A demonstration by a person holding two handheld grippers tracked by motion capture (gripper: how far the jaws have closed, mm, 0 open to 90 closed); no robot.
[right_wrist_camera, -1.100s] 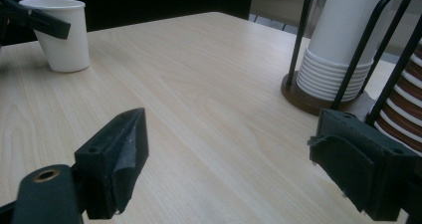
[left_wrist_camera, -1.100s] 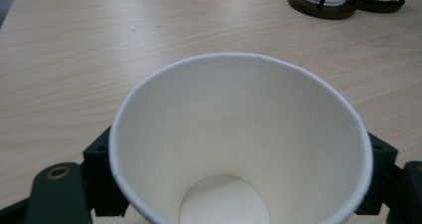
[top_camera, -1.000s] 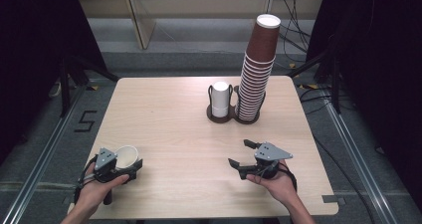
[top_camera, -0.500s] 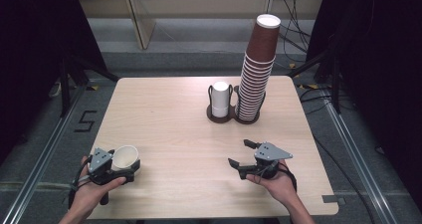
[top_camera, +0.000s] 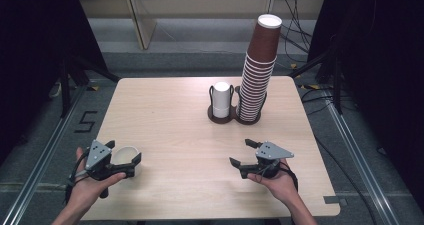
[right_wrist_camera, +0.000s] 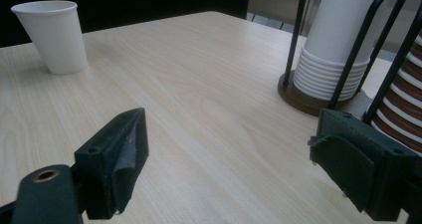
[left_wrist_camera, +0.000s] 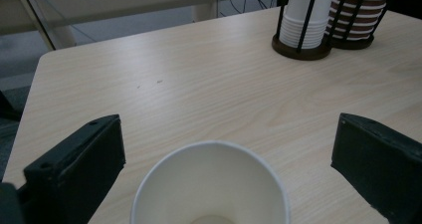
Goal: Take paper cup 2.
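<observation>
Left hand-held gripper [top_camera: 123, 160] stands wide open around a smooth white paper cup [top_camera: 125, 156] (upright, round-rimmed) at the near left corner of the pale wood-grain bench [top_camera: 170, 120], jaws clear of its sides. Right hand-held gripper [top_camera: 245, 153] gapes empty, its black jaws blocky.

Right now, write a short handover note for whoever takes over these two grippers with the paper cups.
Left gripper: jaws open either side of the single white paper cup, not clamped on it.
Right gripper: open, empty, low over the light wooden table.
The cup stands upright near the table's front left corner, apart from the stacks.
Short stack of white cups and tall stack of brown cups sit in the dark wire holder at the back.
Done: one white cup out.
Left: probably the next cup, or closing on this one.
</observation>
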